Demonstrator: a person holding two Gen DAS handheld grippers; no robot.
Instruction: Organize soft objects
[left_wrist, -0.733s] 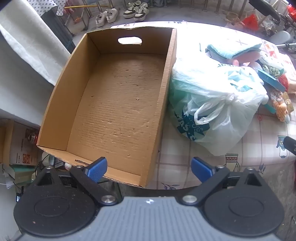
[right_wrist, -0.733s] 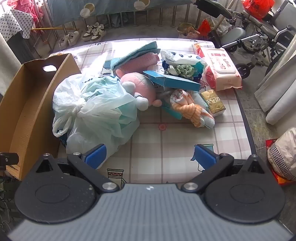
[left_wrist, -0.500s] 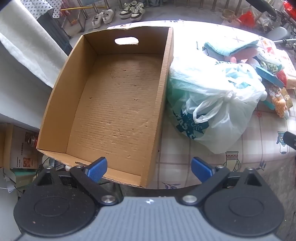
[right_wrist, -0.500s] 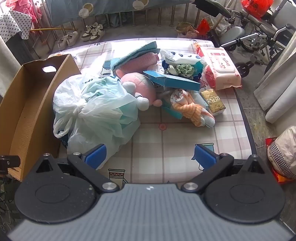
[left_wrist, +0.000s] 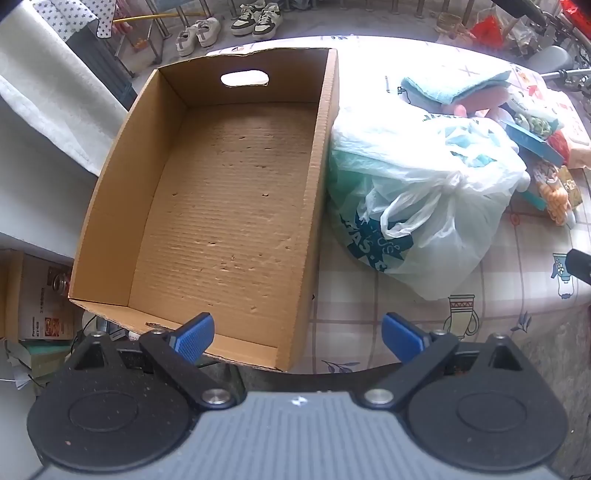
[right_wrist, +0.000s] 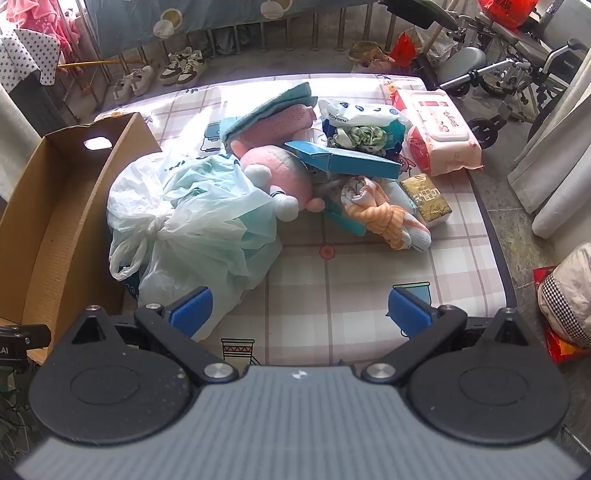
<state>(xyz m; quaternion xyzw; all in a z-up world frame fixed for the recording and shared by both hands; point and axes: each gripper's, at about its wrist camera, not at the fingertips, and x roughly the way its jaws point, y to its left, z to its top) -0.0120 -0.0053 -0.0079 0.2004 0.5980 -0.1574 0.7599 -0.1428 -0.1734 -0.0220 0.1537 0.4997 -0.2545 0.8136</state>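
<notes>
- Sorting is judged unstarted: the cardboard box (left_wrist: 221, 206), frame left, is seen empty.
- The plastic bag (right_wrist: 192, 221) and plush toy (right_wrist: 284, 173) are left beside it.
- Left gripper (left_wrist: 297, 334) and right gripper (right_wrist: 299, 312) are held wide open, empty.

The box (left_wrist: 229, 206) on the left is brown corrugated cardboard, matt, its floor ribbed and dented. Just right of it the tied bag (right_wrist: 192, 221) is thin, crinkled, translucent plastic with a soft sheen. The tablecloth (right_wrist: 332, 295) looks smooth and checked. Farther off, the pink toy (right_wrist: 288, 173) is fuzzy plush, the teal towel (right_wrist: 273, 103) nubby cloth, and the wipes pack (right_wrist: 439, 129) glossy plastic film. The small gold packet (right_wrist: 426, 197) is shiny foil. Each gripper's fingertips (left_wrist: 194, 338) carry blue ribbed pads on matt black plastic arms.
</notes>
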